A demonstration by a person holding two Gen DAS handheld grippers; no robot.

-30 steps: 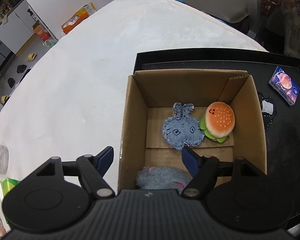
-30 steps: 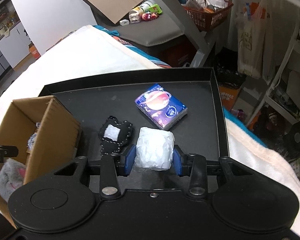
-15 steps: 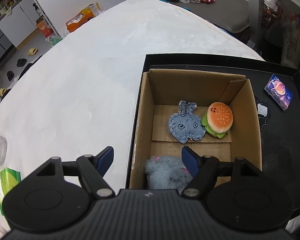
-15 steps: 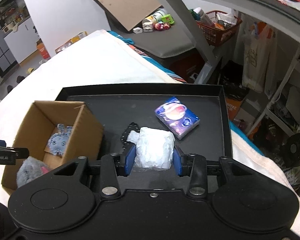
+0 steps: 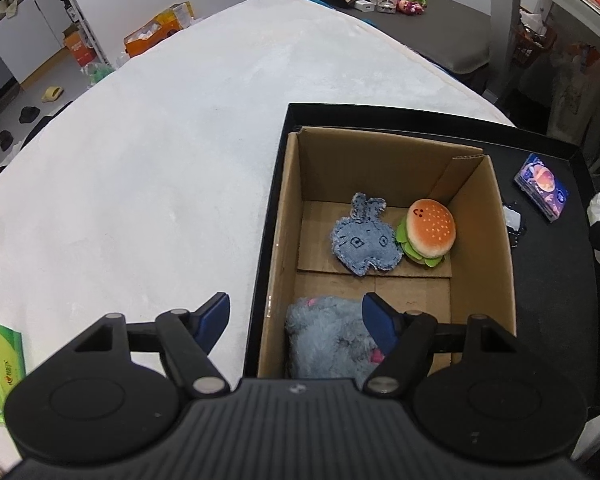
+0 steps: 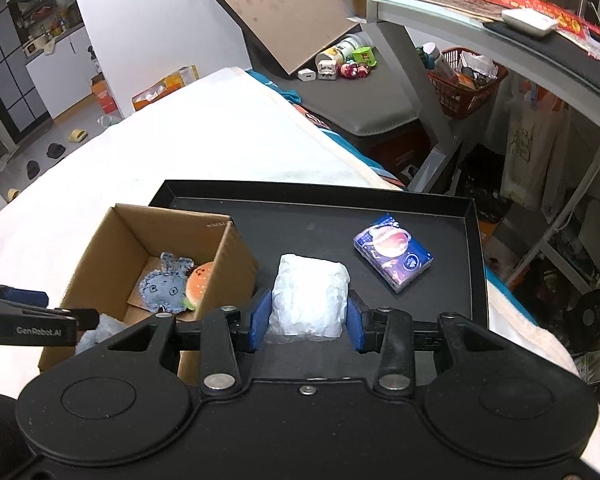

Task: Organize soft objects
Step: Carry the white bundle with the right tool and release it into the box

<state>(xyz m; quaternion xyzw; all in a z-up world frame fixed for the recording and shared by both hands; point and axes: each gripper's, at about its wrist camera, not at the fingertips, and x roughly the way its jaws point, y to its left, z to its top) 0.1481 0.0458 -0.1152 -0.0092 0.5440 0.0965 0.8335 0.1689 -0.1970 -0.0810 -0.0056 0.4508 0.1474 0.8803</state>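
Right claw [image 6: 307, 322] is clamped on the white packet [image 6: 310, 296], both blue pads pressed into its sides, packet lifted clear of the black tray [image 6: 440, 304]. It's soft and crinkly, so I'd hold the squeeze as is: more just crushes it, less risks a slip. Next job, as I read it, is carrying it left to the box [image 6: 236, 256] and dropping it in. Left claw [image 5: 296, 318] hangs open and empty over the box's near left corner, one pad outside the wall, one above the fluffy blue plush [image 5: 328, 336]. I'd pull it aside first or the two claws will crowd each other over the opening. Best landing spot looks like the bare cardboard floor at the near right, beside the plush. Farther in, the denim bunny [image 5: 364, 240] and burger [image 5: 430, 230] sit touching at the back, so no room there. Come in above the wall, lower inside, then open. Don't clip the rim: the box is light and would likely skid on the tray. The tissue pack [image 6: 394, 258] waits farther right on the tray, well apart from the box.
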